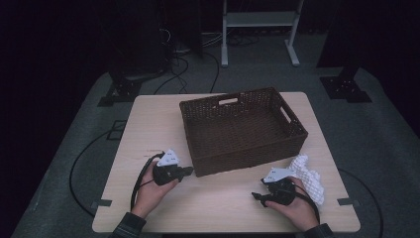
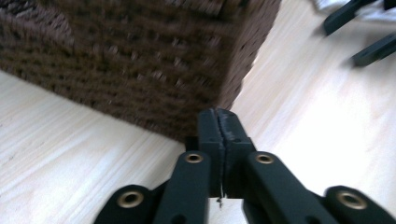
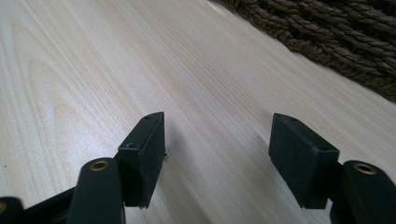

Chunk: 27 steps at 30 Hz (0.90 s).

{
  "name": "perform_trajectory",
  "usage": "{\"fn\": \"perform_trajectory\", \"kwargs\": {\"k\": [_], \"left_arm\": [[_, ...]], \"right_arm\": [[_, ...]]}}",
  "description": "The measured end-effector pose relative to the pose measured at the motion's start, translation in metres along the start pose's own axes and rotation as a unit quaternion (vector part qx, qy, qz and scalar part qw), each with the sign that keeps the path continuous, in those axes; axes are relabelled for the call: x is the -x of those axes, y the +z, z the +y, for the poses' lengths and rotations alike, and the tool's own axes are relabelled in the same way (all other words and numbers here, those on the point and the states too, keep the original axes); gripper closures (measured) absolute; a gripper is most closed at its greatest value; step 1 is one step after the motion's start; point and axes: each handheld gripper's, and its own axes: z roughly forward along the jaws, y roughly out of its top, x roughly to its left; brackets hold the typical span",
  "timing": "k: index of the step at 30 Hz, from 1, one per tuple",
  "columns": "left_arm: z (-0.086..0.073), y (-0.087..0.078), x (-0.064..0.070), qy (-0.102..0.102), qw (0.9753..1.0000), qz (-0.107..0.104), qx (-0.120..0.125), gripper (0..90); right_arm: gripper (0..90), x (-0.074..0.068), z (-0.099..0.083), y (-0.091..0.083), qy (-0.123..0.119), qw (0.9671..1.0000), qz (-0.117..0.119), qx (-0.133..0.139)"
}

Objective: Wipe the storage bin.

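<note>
A dark brown wicker basket [image 1: 297, 130] stands on the far half of the light wooden table [image 1: 218, 203]; nothing shows inside it. My left gripper [image 1: 188, 171] rests near the basket's front left corner [image 2: 140, 70], its jaws pressed together with nothing between them [image 2: 219, 122]. My right gripper [image 1: 257, 197] lies low over the table near the front right, jaws wide apart over bare wood [image 3: 217, 149]. A white textured cloth [image 1: 309, 178] lies crumpled behind the right hand, beside the basket's front right corner. The basket's woven wall [image 3: 336, 37] crosses the top of the right gripper view.
In the left gripper view the other gripper's open black jaws show at the top right. A black cable [image 1: 138, 183] trails from the left gripper. Beyond the table stand a white frame [image 1: 260, 20] and dark stands on a grey floor.
</note>
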Motion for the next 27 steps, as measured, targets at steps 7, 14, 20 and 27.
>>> {"fn": "perform_trajectory", "kwargs": {"k": [7,14,20,27], "left_arm": [[0.022,-0.015,0.013,0.015,0.9986,-0.026,0.043,90.0],[0.033,-0.013,0.013,0.018,0.9981,-0.022,0.055,90.0],[0.036,-0.014,0.005,0.013,0.9985,-0.002,0.053,90.0],[0.036,-0.015,-0.01,0.001,0.9981,0.025,0.057,90.0]], "right_arm": [[20.6,0.001,-0.002,0.006,-0.003,0.9998,0.001,0.019],[14.1,0.002,-0.004,0.01,-0.004,0.9994,0.004,0.034],[14.0,0.002,-0.004,0.01,-0.002,0.9994,0.004,0.035],[14.0,0.002,-0.004,0.01,-0.002,0.9994,0.005,0.035]]}}
